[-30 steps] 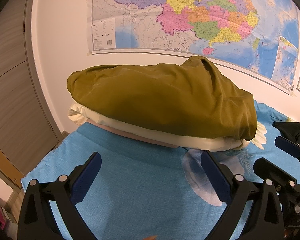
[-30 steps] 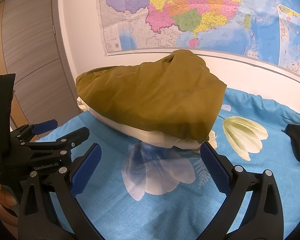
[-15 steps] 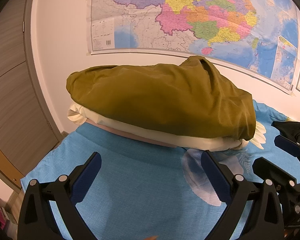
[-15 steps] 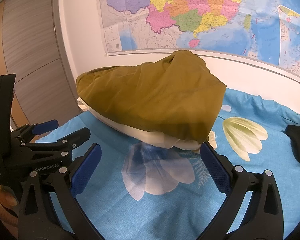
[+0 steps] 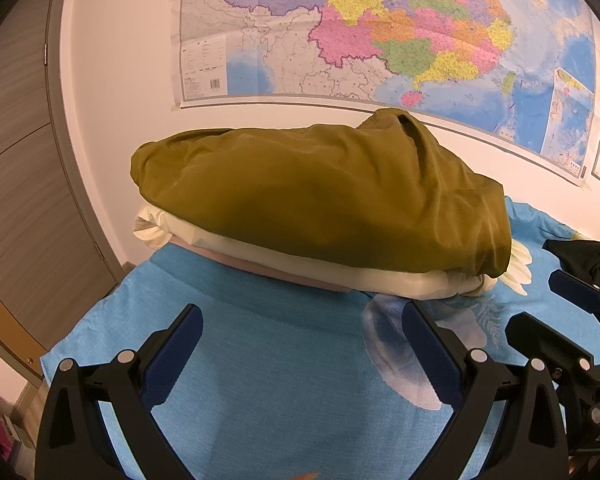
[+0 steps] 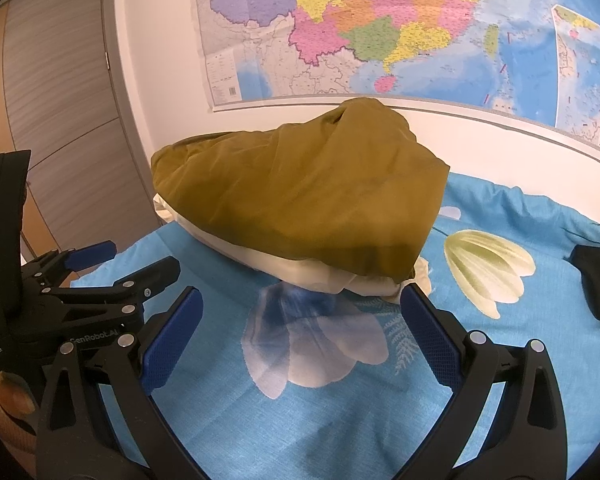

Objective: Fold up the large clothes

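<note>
An olive-green folded garment (image 5: 320, 200) is lying on top of a stack at the far side of a blue floral bedsheet (image 5: 284, 380), close under the white wall and a large coloured wall map (image 5: 380, 32). Beneath it a cream-white folded cloth (image 5: 300, 256) is showing only as a thin edge and some bunched corners, and a pinkish layer (image 5: 260, 270) under that is peeking out as a narrow strip in the left wrist view; how many pieces are making up the stack is hard to tell.

The left gripper (image 5: 302, 352) is hovering above the bare sheet short of the pile, its blue-padded jaws spread wide and holding nothing. The right gripper (image 6: 302, 344) is sitting just beside it, jaws likewise spread and empty, over a pale printed flower. Each gripper is appearing at the edge of the other's view, partly cut off.

A black piece of clothing (image 6: 598, 280) is lying at the right, well apart from the stack, cropped by the frame so its shape is unclear. A grey wood-grain wardrobe door (image 6: 60, 112) is standing at the left, warped by the lens
</note>
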Demonstrator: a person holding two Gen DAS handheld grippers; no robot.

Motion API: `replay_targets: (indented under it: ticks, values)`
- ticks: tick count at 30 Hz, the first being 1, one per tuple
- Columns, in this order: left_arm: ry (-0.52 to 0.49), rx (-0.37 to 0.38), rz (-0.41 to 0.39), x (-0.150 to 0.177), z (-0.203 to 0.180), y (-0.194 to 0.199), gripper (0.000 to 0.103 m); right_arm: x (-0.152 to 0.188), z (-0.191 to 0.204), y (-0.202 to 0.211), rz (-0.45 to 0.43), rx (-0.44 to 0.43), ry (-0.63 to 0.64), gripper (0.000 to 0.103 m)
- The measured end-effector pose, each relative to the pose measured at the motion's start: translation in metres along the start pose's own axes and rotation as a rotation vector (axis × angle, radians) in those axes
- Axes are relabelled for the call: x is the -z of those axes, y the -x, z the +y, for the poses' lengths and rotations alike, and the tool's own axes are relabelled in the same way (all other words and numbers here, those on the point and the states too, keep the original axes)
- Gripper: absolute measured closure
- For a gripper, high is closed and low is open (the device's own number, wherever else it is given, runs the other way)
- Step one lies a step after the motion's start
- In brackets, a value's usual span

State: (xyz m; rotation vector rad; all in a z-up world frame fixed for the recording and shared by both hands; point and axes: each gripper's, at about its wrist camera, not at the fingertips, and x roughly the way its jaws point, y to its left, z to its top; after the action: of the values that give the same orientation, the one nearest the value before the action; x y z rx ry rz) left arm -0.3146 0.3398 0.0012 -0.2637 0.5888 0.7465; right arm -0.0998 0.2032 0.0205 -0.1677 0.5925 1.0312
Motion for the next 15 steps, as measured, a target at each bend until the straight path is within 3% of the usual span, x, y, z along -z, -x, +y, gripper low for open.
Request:
replay_targets:
  ticks: [15]
  values:
    - [0.002,0.0,0.007,0.0038,-0.0009,-0.0012,0.007,0.0027,-0.0005,-0.0004,0.001,-0.002,-0.004,0.005]
